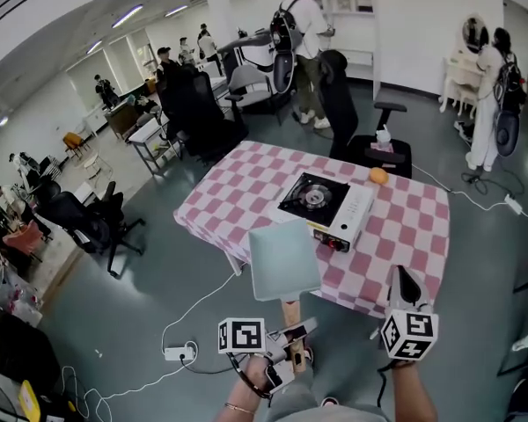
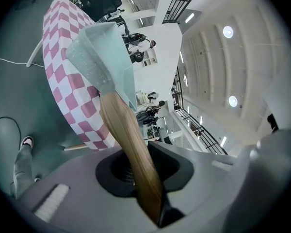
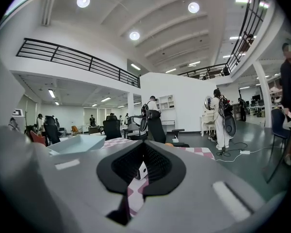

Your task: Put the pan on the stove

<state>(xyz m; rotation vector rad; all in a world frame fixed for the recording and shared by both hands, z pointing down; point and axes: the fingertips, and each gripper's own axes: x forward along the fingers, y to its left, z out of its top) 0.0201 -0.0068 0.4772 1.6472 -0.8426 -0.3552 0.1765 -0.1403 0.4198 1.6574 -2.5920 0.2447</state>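
Chairs (image 1: 92, 218) stand near the checked table (image 1: 238, 183) (orange (image 1: 378, 175) beside stove (image 1: 326, 205)).

A table (image 1: 238, 187) in a pink-and-white checked cloth stands on the grey floor (image 1: 150, 275); a portable gas stove (image 1: 327, 207) sits on it; an orange (image 1: 378, 175) lies near its far edge.

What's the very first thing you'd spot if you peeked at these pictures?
A pale blue square pan with a wooden handle jumps out first, held up by the left gripper in front of the table. Next comes the table itself, in a pink-and-white checked cloth in the middle of a big busy room. A small white stove sits on it, and an orange lies by its far edge.
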